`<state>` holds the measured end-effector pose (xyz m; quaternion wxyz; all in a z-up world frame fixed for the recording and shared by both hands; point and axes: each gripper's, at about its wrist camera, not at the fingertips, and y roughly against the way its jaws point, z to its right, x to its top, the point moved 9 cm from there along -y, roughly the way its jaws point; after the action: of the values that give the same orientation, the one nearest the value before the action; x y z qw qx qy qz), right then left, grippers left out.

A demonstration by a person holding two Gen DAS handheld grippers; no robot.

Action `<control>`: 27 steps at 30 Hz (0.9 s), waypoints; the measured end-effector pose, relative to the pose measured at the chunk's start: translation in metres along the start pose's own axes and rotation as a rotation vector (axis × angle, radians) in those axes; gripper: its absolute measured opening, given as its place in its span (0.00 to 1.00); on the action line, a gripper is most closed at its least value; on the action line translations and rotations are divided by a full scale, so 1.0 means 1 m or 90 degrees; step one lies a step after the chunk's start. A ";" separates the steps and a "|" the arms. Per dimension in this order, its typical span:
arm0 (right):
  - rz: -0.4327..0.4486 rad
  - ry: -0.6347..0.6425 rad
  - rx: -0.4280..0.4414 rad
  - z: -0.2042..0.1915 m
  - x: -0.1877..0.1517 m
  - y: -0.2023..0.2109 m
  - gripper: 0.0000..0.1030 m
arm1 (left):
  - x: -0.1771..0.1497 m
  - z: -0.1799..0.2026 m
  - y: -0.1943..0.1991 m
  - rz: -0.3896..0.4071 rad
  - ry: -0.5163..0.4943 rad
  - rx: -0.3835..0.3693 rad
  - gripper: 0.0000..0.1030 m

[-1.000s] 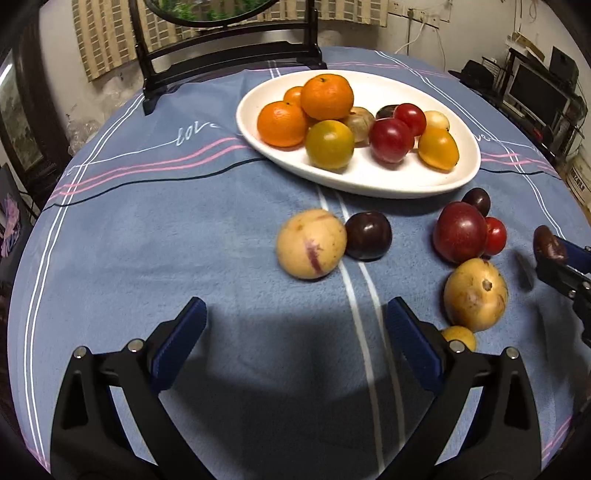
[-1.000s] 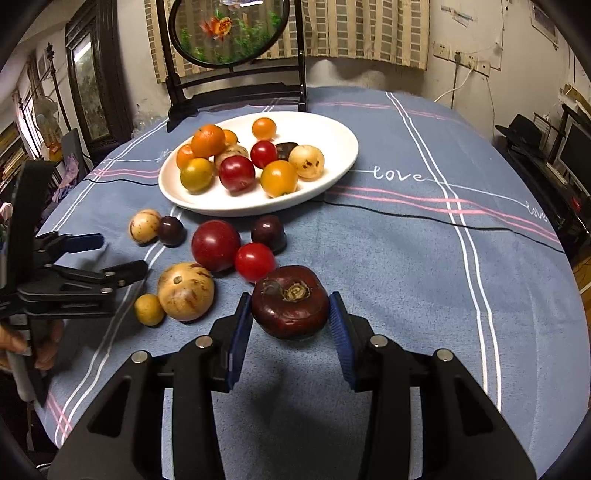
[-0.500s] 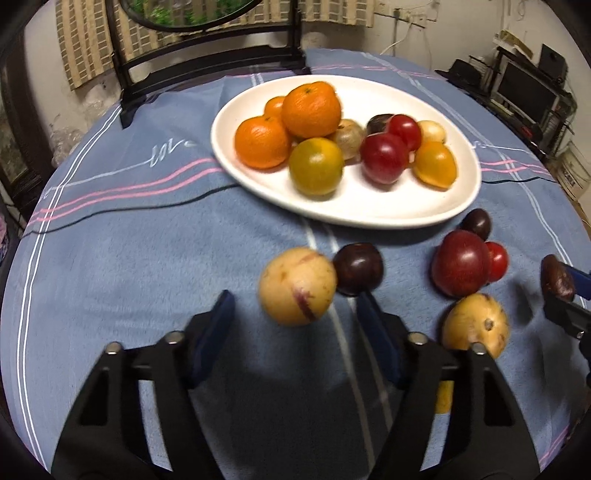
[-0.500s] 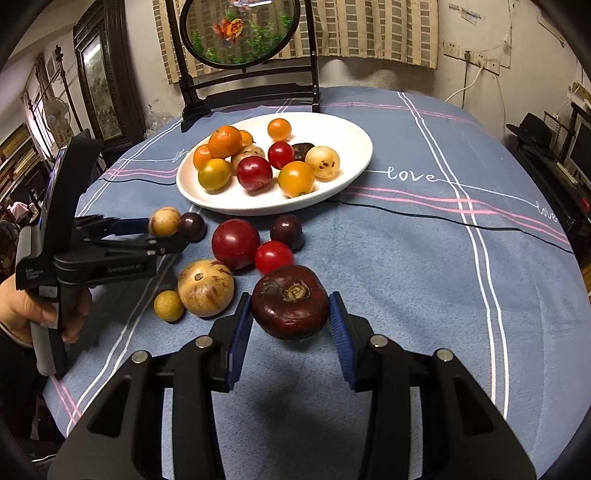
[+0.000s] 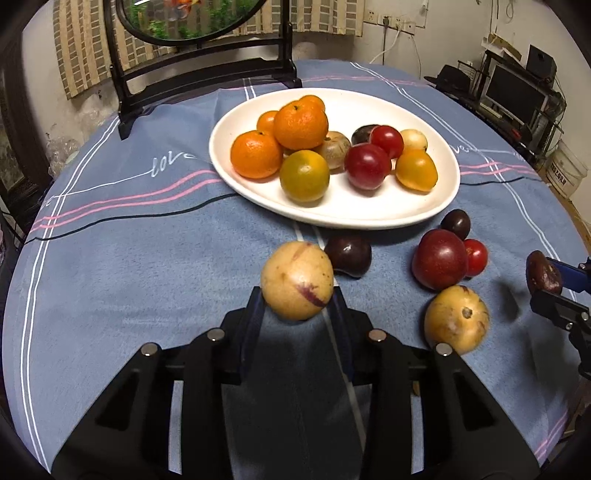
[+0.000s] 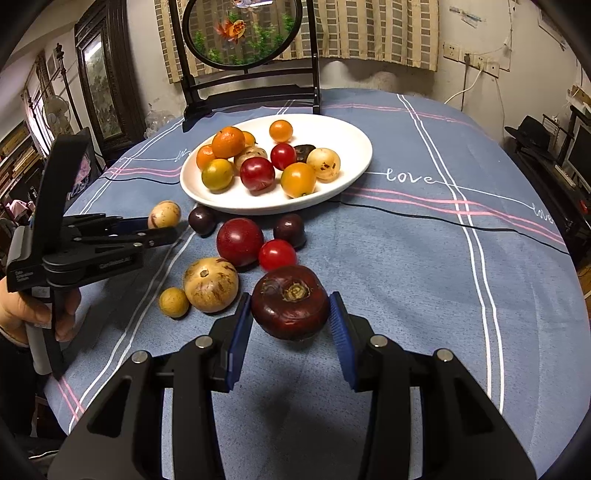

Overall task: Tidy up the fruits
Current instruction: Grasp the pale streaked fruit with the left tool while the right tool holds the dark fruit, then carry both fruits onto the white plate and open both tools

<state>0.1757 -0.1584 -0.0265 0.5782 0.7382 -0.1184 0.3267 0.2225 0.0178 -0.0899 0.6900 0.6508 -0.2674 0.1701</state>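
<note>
My left gripper (image 5: 297, 295) is shut on a pale yellow fruit with purple streaks (image 5: 297, 279), just above the blue cloth; it also shows in the right wrist view (image 6: 164, 214). My right gripper (image 6: 290, 315) is shut on a dark maroon fruit (image 6: 290, 302) and holds it above the cloth; that fruit shows at the right edge of the left wrist view (image 5: 543, 272). A white oval plate (image 5: 369, 214) holds several oranges, red and yellow fruits. Loose on the cloth lie a dark plum (image 5: 348, 254), a big red fruit (image 5: 439, 258), a small tomato (image 5: 475, 256) and a tan round fruit (image 5: 457, 319).
A small yellow fruit (image 6: 173, 302) and a second dark plum (image 6: 289, 229) lie near the others. A black stand with a round fish picture (image 6: 243, 33) stands at the table's far edge. Shelves and screens (image 5: 517, 92) stand right of the table.
My left gripper moved forward to the pale yellow fruit and shut on it. My right gripper kept hold of the maroon fruit, little moved.
</note>
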 end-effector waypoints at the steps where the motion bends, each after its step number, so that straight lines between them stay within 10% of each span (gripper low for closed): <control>1: 0.001 0.001 0.001 -0.001 0.000 0.000 0.41 | 0.000 -0.001 0.005 0.006 0.003 -0.003 0.36; 11: 0.049 0.022 0.004 -0.006 0.040 0.010 0.41 | 0.025 0.013 0.039 0.054 -0.006 -0.029 0.36; 27: 0.052 0.007 0.016 0.001 0.111 -0.045 0.41 | 0.070 0.047 -0.015 0.024 0.007 -0.069 0.38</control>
<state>0.2848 -0.1229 0.0075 0.5558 0.7382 -0.1411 0.3552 0.2803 -0.0383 -0.0600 0.7225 0.6063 -0.2843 0.1719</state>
